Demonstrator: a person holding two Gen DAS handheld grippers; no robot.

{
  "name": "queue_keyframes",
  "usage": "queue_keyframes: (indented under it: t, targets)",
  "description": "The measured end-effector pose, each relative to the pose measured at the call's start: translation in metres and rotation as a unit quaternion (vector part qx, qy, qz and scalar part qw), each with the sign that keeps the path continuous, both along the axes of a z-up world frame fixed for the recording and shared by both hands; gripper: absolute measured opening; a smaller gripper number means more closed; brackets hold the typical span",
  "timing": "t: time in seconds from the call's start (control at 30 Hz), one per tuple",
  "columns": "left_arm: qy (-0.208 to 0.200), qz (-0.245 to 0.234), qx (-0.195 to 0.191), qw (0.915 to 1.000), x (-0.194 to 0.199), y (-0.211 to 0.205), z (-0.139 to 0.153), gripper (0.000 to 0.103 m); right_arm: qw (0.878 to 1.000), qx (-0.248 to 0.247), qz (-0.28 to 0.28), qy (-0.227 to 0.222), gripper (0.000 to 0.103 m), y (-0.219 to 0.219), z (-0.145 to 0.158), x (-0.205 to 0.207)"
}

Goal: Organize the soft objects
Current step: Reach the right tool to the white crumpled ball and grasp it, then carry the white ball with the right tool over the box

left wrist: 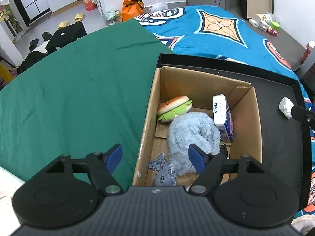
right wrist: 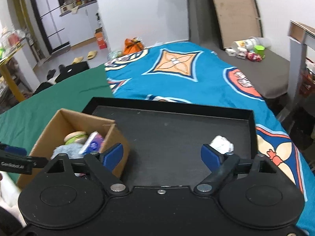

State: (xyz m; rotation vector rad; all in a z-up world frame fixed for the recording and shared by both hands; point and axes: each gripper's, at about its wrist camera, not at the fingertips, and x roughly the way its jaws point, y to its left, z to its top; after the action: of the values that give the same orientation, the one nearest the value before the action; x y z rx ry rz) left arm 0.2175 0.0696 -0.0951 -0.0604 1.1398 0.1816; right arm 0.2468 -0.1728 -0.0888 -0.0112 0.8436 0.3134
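The crumpled white wad point(right wrist: 222, 144) lies on the black tray point(right wrist: 167, 133), just ahead of the right gripper point(right wrist: 162, 155) and off toward its right-hand finger, not centred between the fingers. The right gripper stands wide and empty, and is much the nearer. The left gripper point(left wrist: 155, 158), also wide and empty, hangs over the cardboard box point(left wrist: 256, 118) with the wad far to its right.

Open brown cardboard box point(left wrist: 149, 118) sits at the left edge of the shallow black tray point(left wrist: 279, 143). Inside: plush burger with tan bun and green lettuce point(left wrist: 174, 108) in the far left corner, white-blue Vinda tissue pack point(left wrist: 223, 118) upright against the right wall, fluffy light-blue towel point(left wrist: 189, 135) bunched mid-box, small grey-blue plush point(left wrist: 164, 172) at the near wall. Crumpled white paper wad point(left wrist: 286, 107) lies on the bare tray near its right edge.
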Motion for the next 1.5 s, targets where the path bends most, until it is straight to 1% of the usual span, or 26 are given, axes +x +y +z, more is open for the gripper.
queue_keyframes:
  t: [0.07, 0.27, 0.37, 0.47, 0.6, 0.83, 1.1, 1.2, 1.23, 1.3, 1.33, 1.4, 1.5]
  targets:
    - [0.005, 0.002, 0.003, 1.0, 0.003, -0.003, -0.003, 0.073, 1.0, 0.005, -0.011, -0.009, 0.089, -0.008, -0.006, 0.001]
    - [0.012, 0.001, 0.019, 0.9998, 0.011, -0.011, -0.005, 0.073, 0.998, 0.025, -0.047, -0.023, 0.09, -0.032, -0.024, 0.005]
    - [0.017, 0.001, 0.023, 0.9996, 0.015, -0.014, -0.008, 0.073, 0.998, 0.028, -0.057, -0.015, 0.09, -0.039, -0.034, 0.01]
    - [0.021, 0.004, 0.029, 0.9994, 0.019, -0.017, -0.01, 0.073, 0.998, 0.021, -0.064, -0.011, 0.09, -0.041, -0.041, 0.016]
    - [0.026, 0.002, 0.037, 0.999, 0.027, -0.023, -0.012, 0.073, 0.996, 0.029, -0.082, -0.005, 0.09, -0.047, -0.051, 0.027]
    - [0.037, 0.001, 0.056, 0.9977, 0.038, -0.032, -0.017, 0.073, 0.995, 0.029, -0.092, 0.001, 0.089, -0.055, -0.067, 0.041]
    - [0.046, 0.001, 0.068, 0.9966, 0.046, -0.036, -0.02, 0.077, 0.994, 0.034, -0.107, 0.014, 0.087, -0.063, -0.083, 0.053]
    - [0.046, 0.002, 0.068, 0.9966, 0.047, -0.037, -0.021, 0.078, 0.993, 0.036, -0.107, 0.021, 0.081, -0.064, -0.087, 0.055]
    - [0.046, 0.001, 0.068, 0.9966, 0.047, -0.037, -0.021, 0.078, 0.994, 0.036, -0.105, 0.023, 0.077, -0.064, -0.088, 0.055]
    - [0.045, -0.002, 0.069, 0.9966, 0.046, -0.038, -0.021, 0.079, 0.994, 0.028, -0.103, 0.026, 0.064, -0.062, -0.09, 0.056]
    - [0.046, -0.004, 0.069, 0.9966, 0.046, -0.038, -0.021, 0.079, 0.994, 0.02, -0.103, 0.031, 0.044, -0.062, -0.092, 0.056]
    - [0.046, -0.008, 0.068, 0.9966, 0.045, -0.038, -0.021, 0.079, 0.993, 0.014, -0.111, 0.04, 0.044, -0.063, -0.093, 0.056]
    - [0.048, -0.009, 0.063, 0.9968, 0.043, -0.036, -0.02, 0.079, 0.994, 0.007, -0.108, 0.034, 0.044, -0.063, -0.088, 0.052]
